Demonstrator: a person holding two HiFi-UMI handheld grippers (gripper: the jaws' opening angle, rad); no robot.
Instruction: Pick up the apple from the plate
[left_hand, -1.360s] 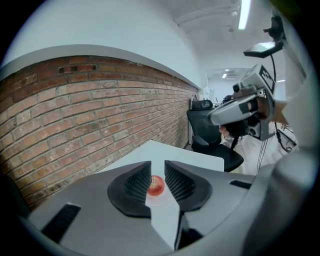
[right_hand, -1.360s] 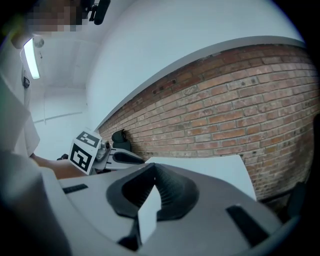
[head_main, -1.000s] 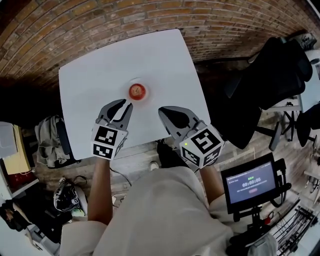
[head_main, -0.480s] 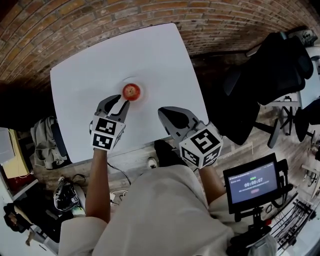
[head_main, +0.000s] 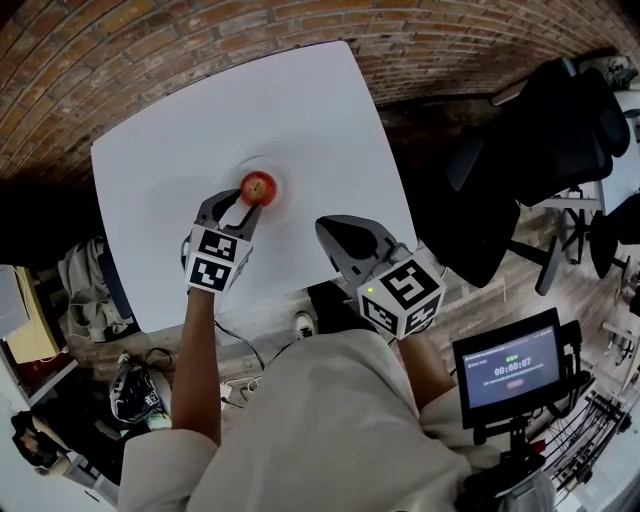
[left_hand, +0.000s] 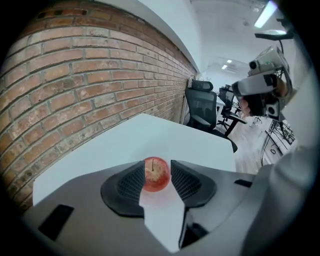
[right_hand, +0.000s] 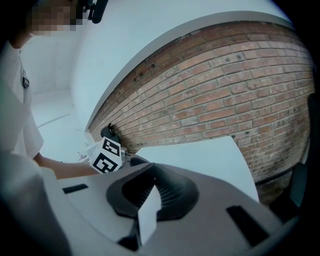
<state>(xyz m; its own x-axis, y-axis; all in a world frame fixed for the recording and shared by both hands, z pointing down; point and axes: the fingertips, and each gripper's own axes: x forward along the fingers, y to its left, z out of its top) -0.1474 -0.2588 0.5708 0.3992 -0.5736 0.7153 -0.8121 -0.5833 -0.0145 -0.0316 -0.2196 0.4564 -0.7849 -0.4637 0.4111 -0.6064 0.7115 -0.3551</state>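
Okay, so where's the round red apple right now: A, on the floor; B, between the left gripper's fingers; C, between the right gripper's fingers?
B: the left gripper view shows the round red apple between the dark ribbed fingers of the left gripper, which stand apart on either side of it.

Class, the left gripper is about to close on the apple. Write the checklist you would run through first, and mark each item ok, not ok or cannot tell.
1. Left gripper jaws apart: ok.
2. Apple centred between those jaws: ok, seen in the left gripper view.
3. Apple resting stem-up on the plate: ok.
4. Apple deep enough between the pads for a firm hold: cannot tell; it seems to sit only at the tips.
5. Right gripper shut, empty and away from the apple: ok.
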